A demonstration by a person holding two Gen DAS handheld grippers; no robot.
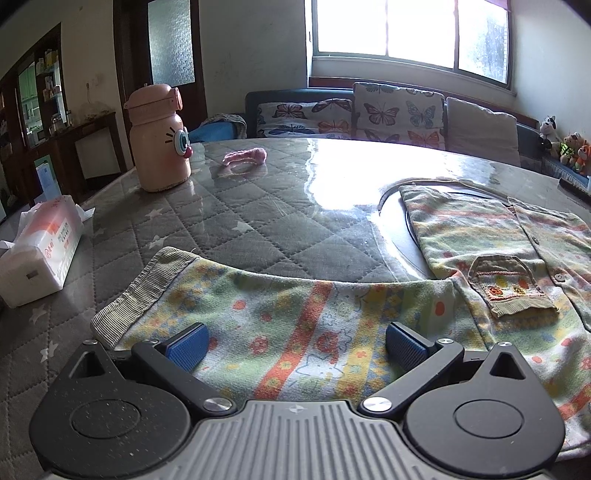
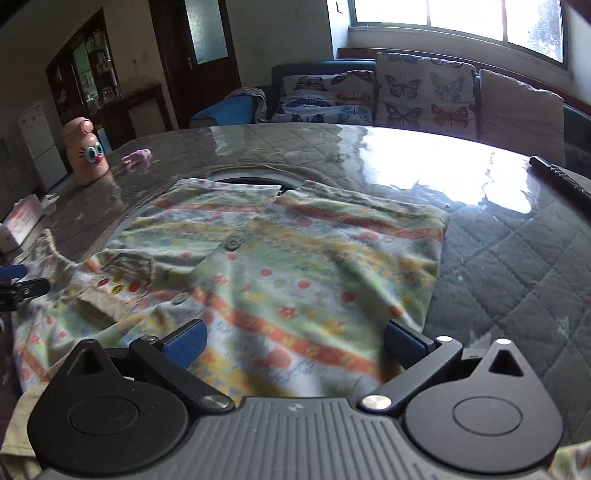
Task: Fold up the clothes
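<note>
The left claw [image 1: 295, 347] stands spread wide, its blue pads [image 1: 186, 349] apart over the outstretched sleeve [image 1: 229, 314] of a child's patterned shirt [image 1: 498, 251]; the pads hold nothing between them, and whether they touch the cloth I cannot tell. The sleeve ends in a ribbed grey cuff [image 1: 136, 291] to the left of the left pad. The right claw [image 2: 293, 345] is likewise spread, its pads [image 2: 184, 347] set over the near edge of the shirt [image 2: 295, 266], gripping nothing.

The shirt lies flat on the desk [image 2: 517, 258], front up, with buttons [image 2: 233, 243] down the middle and a corduroy pocket [image 1: 513, 291] on the chest. Its far part lies over a dark round inset [image 1: 395, 221] in the desk top. The desk is covered with grey quilted cloth under a glossy clear sheet.

Further out, well apart from the shirt, stand a pink cartoon-faced bottle [image 1: 159, 140] and, near it, a small pink fuzzy thing [image 1: 245, 157]. A tissue pack [image 1: 40, 251] lies at the left edge of the desk. A dark remote [image 2: 561, 181] lies at the far right. Beyond the desk is a sofa with butterfly cushions [image 1: 395, 110] under a bright window [image 1: 410, 33].
</note>
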